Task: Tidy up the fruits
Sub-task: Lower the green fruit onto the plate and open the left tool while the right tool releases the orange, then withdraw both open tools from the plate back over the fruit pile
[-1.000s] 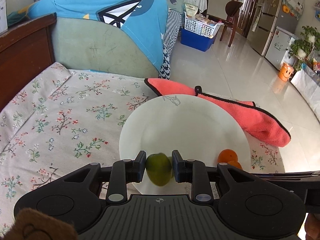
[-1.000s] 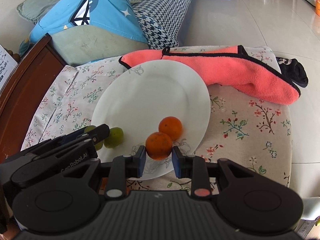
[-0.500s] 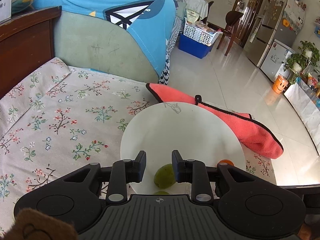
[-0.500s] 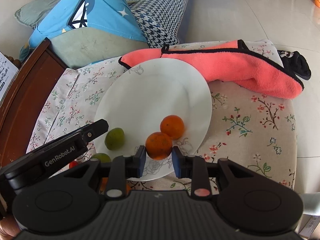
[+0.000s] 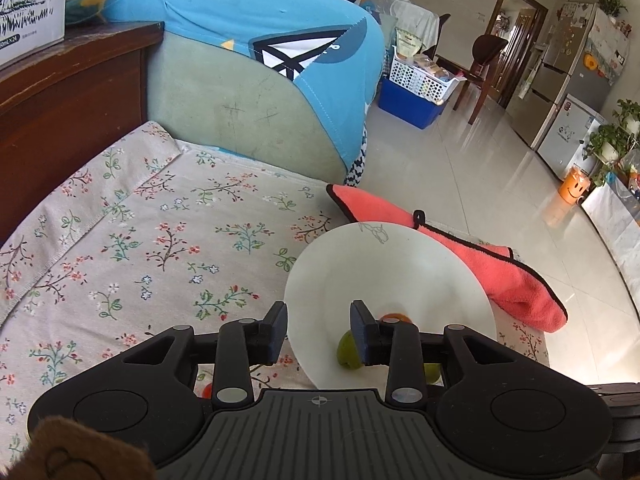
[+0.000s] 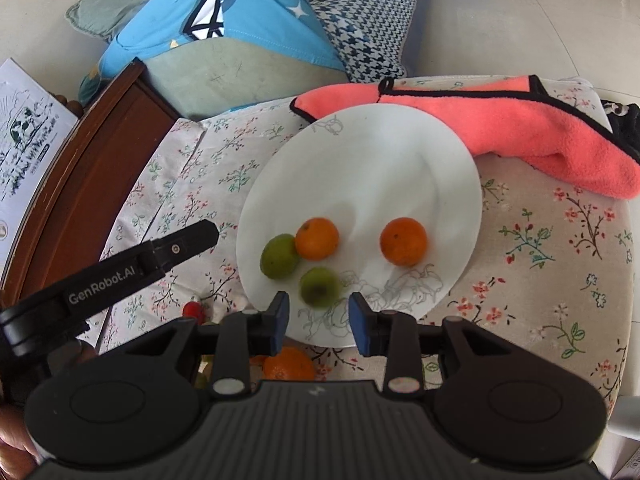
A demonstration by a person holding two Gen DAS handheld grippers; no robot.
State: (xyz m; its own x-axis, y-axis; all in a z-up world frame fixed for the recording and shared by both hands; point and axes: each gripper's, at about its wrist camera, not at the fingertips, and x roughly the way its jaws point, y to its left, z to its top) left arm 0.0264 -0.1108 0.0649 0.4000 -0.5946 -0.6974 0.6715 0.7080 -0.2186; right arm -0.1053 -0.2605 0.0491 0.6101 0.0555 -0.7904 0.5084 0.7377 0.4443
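Both claws gape wide, gripping nothing. Right gripper (image 6: 319, 316) hangs over the near rim of the white plate (image 6: 400, 152), a green fruit (image 6: 320, 287) just ahead between its spread fingers, untouched. On the plate: another green fruit (image 6: 279, 256) touching an orange (image 6: 317, 239), second orange (image 6: 403, 241) apart to the right. Left gripper (image 5: 319, 334) sits off the plate's left edge over the floral cloth (image 5: 140, 240). Off-plate: third orange (image 6: 289, 364) and a small red fruit (image 6: 193, 309) near the right gripper. Pink towel (image 6: 500, 128) lies behind the plate.
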